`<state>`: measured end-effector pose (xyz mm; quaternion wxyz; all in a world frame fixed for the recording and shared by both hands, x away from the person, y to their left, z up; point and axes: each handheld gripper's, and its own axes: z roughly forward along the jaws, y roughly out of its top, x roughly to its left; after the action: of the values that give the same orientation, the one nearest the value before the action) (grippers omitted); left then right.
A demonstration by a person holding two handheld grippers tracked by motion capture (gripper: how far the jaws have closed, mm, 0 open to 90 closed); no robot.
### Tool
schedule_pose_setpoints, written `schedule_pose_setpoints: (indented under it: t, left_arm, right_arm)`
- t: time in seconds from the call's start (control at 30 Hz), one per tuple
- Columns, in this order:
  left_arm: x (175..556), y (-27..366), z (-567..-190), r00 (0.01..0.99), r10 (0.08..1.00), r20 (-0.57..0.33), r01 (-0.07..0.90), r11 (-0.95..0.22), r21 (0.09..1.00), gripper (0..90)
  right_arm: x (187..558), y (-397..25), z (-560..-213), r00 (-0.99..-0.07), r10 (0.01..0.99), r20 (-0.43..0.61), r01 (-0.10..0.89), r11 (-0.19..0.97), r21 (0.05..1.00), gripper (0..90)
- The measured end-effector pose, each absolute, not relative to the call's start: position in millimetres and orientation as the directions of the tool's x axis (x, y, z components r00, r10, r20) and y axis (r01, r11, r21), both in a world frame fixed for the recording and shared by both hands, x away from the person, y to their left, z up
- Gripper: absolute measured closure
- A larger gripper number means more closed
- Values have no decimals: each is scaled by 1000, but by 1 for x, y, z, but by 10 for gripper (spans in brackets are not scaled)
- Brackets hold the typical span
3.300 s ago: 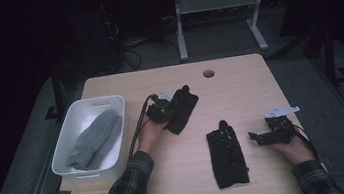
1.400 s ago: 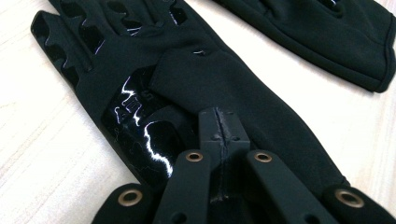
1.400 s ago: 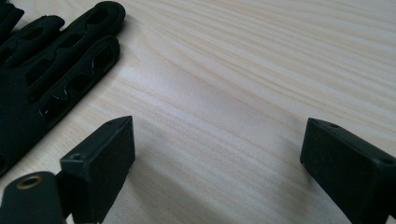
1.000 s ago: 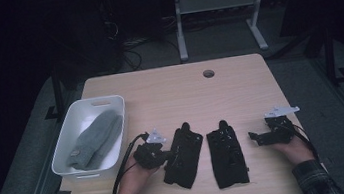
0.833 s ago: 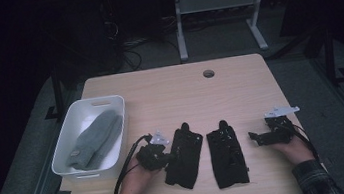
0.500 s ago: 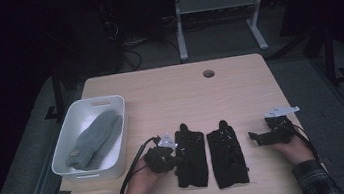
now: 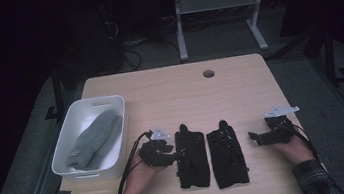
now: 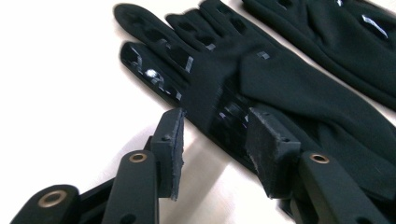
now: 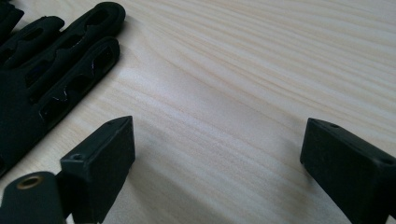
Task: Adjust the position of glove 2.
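Laying out a pair of black gloves at the table's (image 7: 249, 87) near edge, a person works with a gripper in each hand. At 9 o'clock a white bin (image 7: 76, 140) holds grey knitwear (image 7: 96, 139), which looks like another glove or pair yet to be dealt with. The left gripper (image 7: 167, 153) rests against the left glove (image 7: 191, 157), jaws apart around its edge at the finger base, apparently letting go rather than clamped. Just beside it at 3 o'clock lies the right glove (image 7: 226, 150), flat, fingers toward 12 o'clock. The right gripper (image 7: 256, 139) rests near that glove, jaws wide apart over bare wood. The black pair seems placed; the bin's contents remain.
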<state>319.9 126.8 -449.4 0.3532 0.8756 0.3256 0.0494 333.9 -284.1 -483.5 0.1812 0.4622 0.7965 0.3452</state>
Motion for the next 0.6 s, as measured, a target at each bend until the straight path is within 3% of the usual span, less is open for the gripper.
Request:
schedule_pose_setpoints:
  t: [0.3, 0.5, 0.6]
  left_arm:
    - [325, 117, -458, 773, 623, -120, 544, -555, 630, 554]
    - [320, 111, -460, 771, 626, -118, 549, -558, 623, 730]
    - [320, 110, -460, 767, 628, -130, 557, -550, 622, 821]
  right_arm:
    - [334, -284, -484, -508, 861, 30, 610, 335, 718, 98]
    - [333, -283, -484, -505, 863, 29, 609, 333, 720, 113]
    - [332, -280, -479, -517, 855, 28, 612, 347, 711, 224]
